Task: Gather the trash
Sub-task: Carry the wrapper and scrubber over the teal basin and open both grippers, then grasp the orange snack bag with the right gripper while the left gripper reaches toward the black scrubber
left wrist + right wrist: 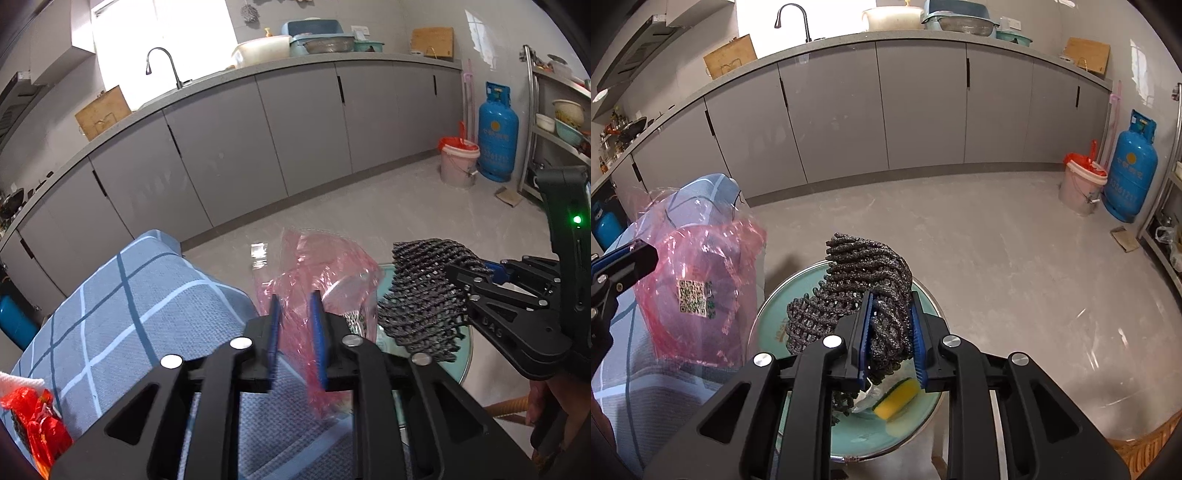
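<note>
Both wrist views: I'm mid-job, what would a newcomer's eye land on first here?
First the dark grey knitted net, bunched between the blue pads of the right tool above a teal basin holding a yellow sponge. Next the crinkled pink plastic bag, hanging between the left tool pads beside a blue checked cloth. Far back on the right, a bright blue gas cylinder stands by a pale bucket.

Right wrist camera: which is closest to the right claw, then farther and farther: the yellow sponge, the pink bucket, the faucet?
1. Yellow sponge: just below the right claw, in the teal basin.
2. Pink bucket: across the floor, to the right, beside the blue gas cylinder.
3. Faucet: farthest, up on the counter at the back.
</note>
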`<action>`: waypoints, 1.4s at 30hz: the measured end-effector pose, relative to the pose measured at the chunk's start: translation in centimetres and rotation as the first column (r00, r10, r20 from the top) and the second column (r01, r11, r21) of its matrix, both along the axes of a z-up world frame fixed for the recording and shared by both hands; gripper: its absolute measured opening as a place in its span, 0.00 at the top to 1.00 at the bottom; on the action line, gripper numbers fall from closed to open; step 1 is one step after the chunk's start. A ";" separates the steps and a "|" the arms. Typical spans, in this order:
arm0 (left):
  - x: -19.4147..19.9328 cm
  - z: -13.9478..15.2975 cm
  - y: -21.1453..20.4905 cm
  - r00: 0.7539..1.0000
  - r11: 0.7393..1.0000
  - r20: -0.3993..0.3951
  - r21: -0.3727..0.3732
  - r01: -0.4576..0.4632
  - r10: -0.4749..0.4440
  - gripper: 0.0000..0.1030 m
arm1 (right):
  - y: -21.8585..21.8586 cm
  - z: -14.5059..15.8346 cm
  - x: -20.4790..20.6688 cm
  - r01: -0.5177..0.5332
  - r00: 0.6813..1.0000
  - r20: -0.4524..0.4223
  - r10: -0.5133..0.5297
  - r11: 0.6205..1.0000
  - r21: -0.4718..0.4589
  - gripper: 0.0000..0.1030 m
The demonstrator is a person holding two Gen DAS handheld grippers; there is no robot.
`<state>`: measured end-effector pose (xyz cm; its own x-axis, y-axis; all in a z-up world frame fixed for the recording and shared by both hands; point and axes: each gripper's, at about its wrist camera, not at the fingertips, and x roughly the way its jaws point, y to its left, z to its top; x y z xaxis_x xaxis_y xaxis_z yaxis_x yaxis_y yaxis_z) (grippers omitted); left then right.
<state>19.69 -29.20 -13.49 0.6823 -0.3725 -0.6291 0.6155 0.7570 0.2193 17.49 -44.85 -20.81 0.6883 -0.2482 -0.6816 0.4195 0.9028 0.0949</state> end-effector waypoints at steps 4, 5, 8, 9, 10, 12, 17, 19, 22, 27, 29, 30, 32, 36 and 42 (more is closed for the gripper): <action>-0.2 -0.3 0.1 1.000 1.000 0.019 0.003 -0.001 0.001 0.39 | -0.5 -0.2 -0.5 0.026 0.999 0.023 -0.026 1.000 -0.002 0.36; -0.2 -0.3 0.2 1.000 1.000 0.023 0.003 0.001 -0.001 0.39 | -0.6 -0.2 -0.7 0.030 0.999 0.021 -0.030 1.000 -0.002 0.37; -0.1 -0.2 0.6 0.999 1.000 0.043 0.016 -0.013 0.013 0.32 | -0.8 -0.1 -1.2 0.049 0.998 0.025 -0.049 0.999 0.002 0.37; -0.2 -0.1 0.8 0.999 1.000 0.044 0.012 -0.018 0.018 0.27 | -0.9 0.0 -1.3 0.053 0.998 0.027 -0.053 0.999 0.003 0.37; -0.1 0.0 0.9 0.999 1.000 0.048 0.010 -0.026 0.025 0.24 | -0.9 0.1 -1.4 0.055 0.998 0.028 -0.055 0.998 0.004 0.36; -0.3 0.3 1.2 0.997 0.999 0.068 0.005 -0.037 0.037 0.11 | -0.8 0.2 -1.6 0.056 0.998 0.028 -0.056 0.998 0.005 0.35; -0.7 0.9 1.9 0.994 0.999 0.094 0.003 -0.049 0.048 0.09 | -0.4 1.0 -2.2 0.067 0.997 0.047 -0.067 0.998 -0.003 0.29; -0.7 1.2 2.3 0.993 0.998 0.098 -0.001 -0.059 0.058 0.09 | -0.4 1.3 -2.6 0.078 0.995 0.055 -0.078 0.997 -0.004 0.28; -0.8 1.7 3.1 0.992 0.997 0.104 -0.024 -0.074 0.076 0.06 | -0.4 1.9 -3.1 0.094 0.994 0.064 -0.093 0.996 -0.012 0.25; -0.4 2.7 4.2 0.987 0.993 0.116 -0.043 -0.107 0.111 0.05 | -0.1 2.7 -3.4 0.093 0.993 0.073 -0.091 0.995 -0.021 0.24; -0.4 3.0 4.9 0.984 0.991 0.124 -0.047 -0.123 0.128 0.05 | 0.3 3.0 -3.4 0.084 0.994 0.077 -0.082 0.996 -0.025 0.24; -0.3 3.1 5.1 0.983 0.991 0.125 -0.048 -0.126 0.131 0.05 | 0.6 3.1 -3.4 0.079 0.994 0.079 -0.077 0.997 -0.025 0.24; -0.4 3.4 5.7 0.981 0.989 0.132 -0.049 -0.138 0.143 0.05 | 1.1 3.5 -3.3 0.066 0.994 0.084 -0.064 0.998 -0.024 0.24; -1.0 3.7 7.3 0.975 0.985 0.145 -0.033 -0.167 0.170 0.05 | 2.6 4.0 -3.0 0.031 0.995 0.097 -0.028 0.999 -0.024 0.21; -1.7 4.9 10.6 0.957 0.974 0.184 -0.033 -0.222 0.225 0.05 | 5.7 4.9 -2.0 -0.041 0.994 0.099 0.044 0.999 -0.032 0.20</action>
